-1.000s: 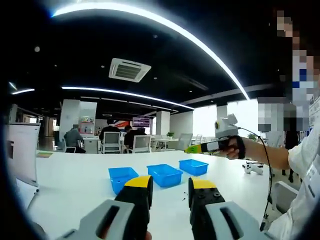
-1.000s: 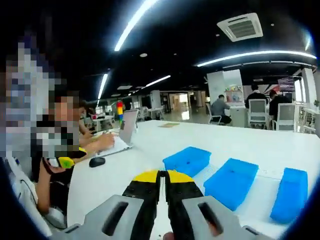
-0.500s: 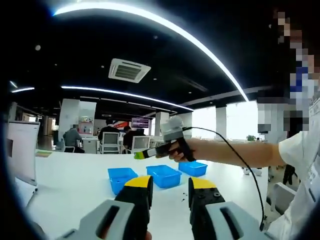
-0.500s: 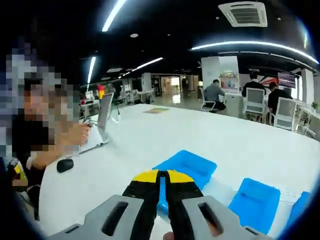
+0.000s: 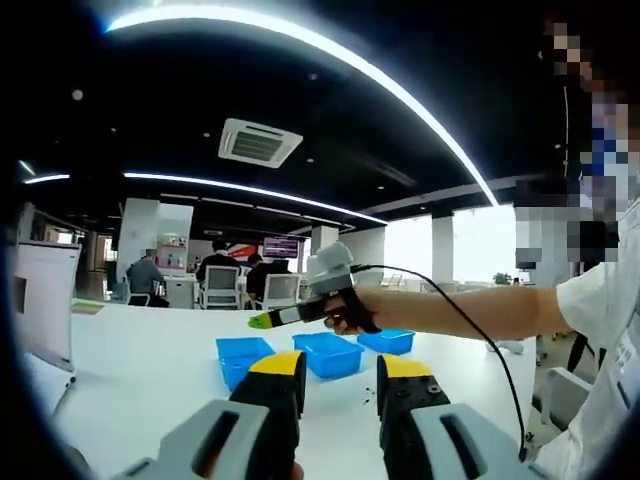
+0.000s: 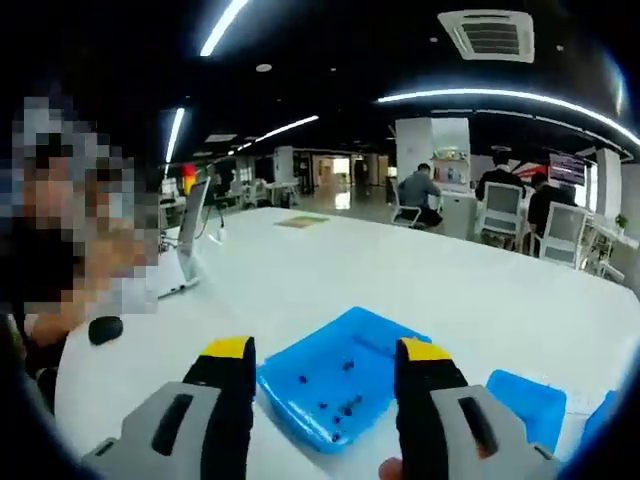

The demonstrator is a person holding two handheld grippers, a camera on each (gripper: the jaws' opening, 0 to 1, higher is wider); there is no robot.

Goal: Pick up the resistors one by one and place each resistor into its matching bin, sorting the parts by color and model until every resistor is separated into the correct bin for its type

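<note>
Hand-held gripper [image 6: 324,365] — grey body, yellow-tipped black jaws.

No legible text, label, brand or number showing; distant wall screen [image 5: 281,244] displaying content too small to read.

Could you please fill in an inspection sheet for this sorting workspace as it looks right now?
Surface: large white table, mostly bare.
Job's things: three blue plastic bins in a row; nearest blue bin holds small dark parts, type unreadable.
Clutter: open laptop and dark mouse at the table's far side.
Grippers: left gripper open, empty; right gripper open above the nearest bin, empty.
Cables: black cable hanging from the right gripper.
Surroundings: office, seated people, ceiling light strips.
</note>
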